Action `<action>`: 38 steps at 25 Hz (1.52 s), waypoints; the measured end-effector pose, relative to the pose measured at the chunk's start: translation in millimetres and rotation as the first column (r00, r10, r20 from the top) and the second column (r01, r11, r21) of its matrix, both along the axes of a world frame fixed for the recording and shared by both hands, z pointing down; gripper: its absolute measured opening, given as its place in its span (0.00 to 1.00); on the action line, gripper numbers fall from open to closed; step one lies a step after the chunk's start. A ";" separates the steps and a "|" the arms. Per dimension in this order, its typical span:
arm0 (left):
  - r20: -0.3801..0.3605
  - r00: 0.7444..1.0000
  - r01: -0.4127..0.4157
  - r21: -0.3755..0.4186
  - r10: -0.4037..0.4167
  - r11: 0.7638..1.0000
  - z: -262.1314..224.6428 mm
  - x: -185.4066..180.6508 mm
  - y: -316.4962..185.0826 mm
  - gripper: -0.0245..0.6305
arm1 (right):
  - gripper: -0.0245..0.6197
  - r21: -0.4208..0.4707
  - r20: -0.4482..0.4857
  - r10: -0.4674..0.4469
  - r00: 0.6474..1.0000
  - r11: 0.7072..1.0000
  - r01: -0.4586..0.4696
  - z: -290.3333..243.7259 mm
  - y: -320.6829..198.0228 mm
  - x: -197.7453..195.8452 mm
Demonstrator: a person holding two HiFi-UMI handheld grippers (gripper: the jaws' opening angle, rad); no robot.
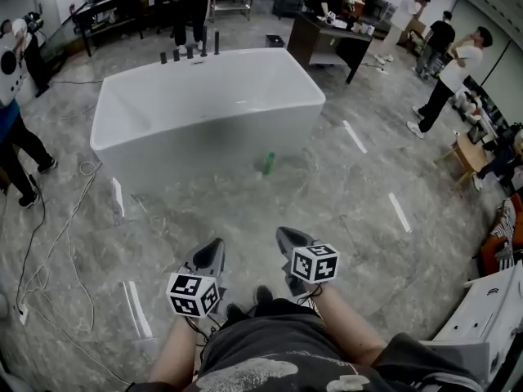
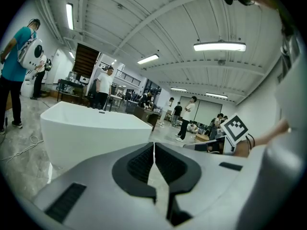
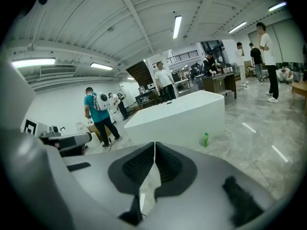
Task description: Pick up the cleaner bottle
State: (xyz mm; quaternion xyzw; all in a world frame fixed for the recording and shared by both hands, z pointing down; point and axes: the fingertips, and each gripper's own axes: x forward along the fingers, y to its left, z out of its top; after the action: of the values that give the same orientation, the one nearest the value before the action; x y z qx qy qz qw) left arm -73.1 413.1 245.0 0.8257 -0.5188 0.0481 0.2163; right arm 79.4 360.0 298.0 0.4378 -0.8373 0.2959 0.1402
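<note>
The cleaner bottle (image 1: pixel 267 163) is small and green and stands upright on the marble floor against the front wall of a white bathtub (image 1: pixel 204 109). In the right gripper view the bottle (image 3: pixel 206 139) shows far off, right of the jaws, beside the tub (image 3: pixel 177 116). My left gripper (image 1: pixel 213 247) and right gripper (image 1: pixel 287 235) are held side by side near my body, well short of the bottle. Both are shut with nothing between the pads (image 2: pixel 154 152) (image 3: pixel 154 152). The left gripper view does not show the bottle, only the tub (image 2: pixel 91 128).
Several dark bottles (image 1: pixel 189 51) stand on the tub's far rim. Cables (image 1: pixel 49 243) trail over the floor at the left. A dark desk (image 1: pixel 327 39) stands behind the tub. People stand at the left, back and right. A white unit (image 1: pixel 490 317) is at the right.
</note>
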 end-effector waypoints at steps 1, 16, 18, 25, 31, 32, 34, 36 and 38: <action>0.000 1.000 0.002 0.001 -0.002 1.000 1.7 -4.5 -0.2 0.07 | 0.08 0.002 0.020 0.015 1.000 1.000 -0.015 -0.4 -1.6 -1.2; 0.028 0.997 0.078 -0.082 -0.076 0.994 33.7 -29.4 -62.2 0.07 | 0.09 -0.123 0.091 0.207 0.974 0.973 -0.195 52.0 -99.1 30.3; 0.038 0.996 0.084 -0.101 -0.081 0.991 40.2 -27.8 -91.0 0.07 | 0.09 -0.139 0.093 0.205 0.974 0.972 -0.192 62.2 -127.8 31.3; 0.049 0.998 0.053 -0.139 -0.047 0.989 48.3 4.1 -203.9 0.07 | 0.09 -0.187 0.086 0.234 0.968 0.958 -0.215 87.7 -229.5 66.5; 0.083 0.996 0.052 -0.134 -0.041 0.990 45.6 14.2 -269.7 0.07 | 0.09 -0.200 0.076 0.254 0.964 0.951 -0.234 101.0 -290.7 95.4; 0.075 0.996 0.061 -0.135 -0.051 0.989 45.1 13.1 -277.2 0.07 | 0.09 -0.204 0.072 0.257 0.964 0.950 -0.238 103.5 -296.6 98.4; 0.069 0.996 0.071 -0.135 -0.062 0.988 44.7 9.9 -291.1 0.07 | 0.09 -0.212 0.065 0.268 0.961 0.945 -0.249 107.8 -306.3 102.0; 0.070 0.996 0.069 -0.129 -0.060 0.989 44.4 6.0 -304.7 0.07 | 0.09 -0.220 0.062 0.283 0.957 0.939 -0.264 110.4 -313.3 101.9; 0.067 0.996 0.061 -0.120 -0.053 0.991 43.6 1.3 -318.2 0.07 | 0.09 -0.227 0.056 0.297 0.953 0.934 -0.277 112.1 -318.0 98.9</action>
State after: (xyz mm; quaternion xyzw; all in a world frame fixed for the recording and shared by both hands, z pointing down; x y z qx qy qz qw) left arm -71.8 94.9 288.6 0.7940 -0.5447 0.0996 0.2509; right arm 178.4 42.0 410.0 0.5239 -0.7326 0.4217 0.1046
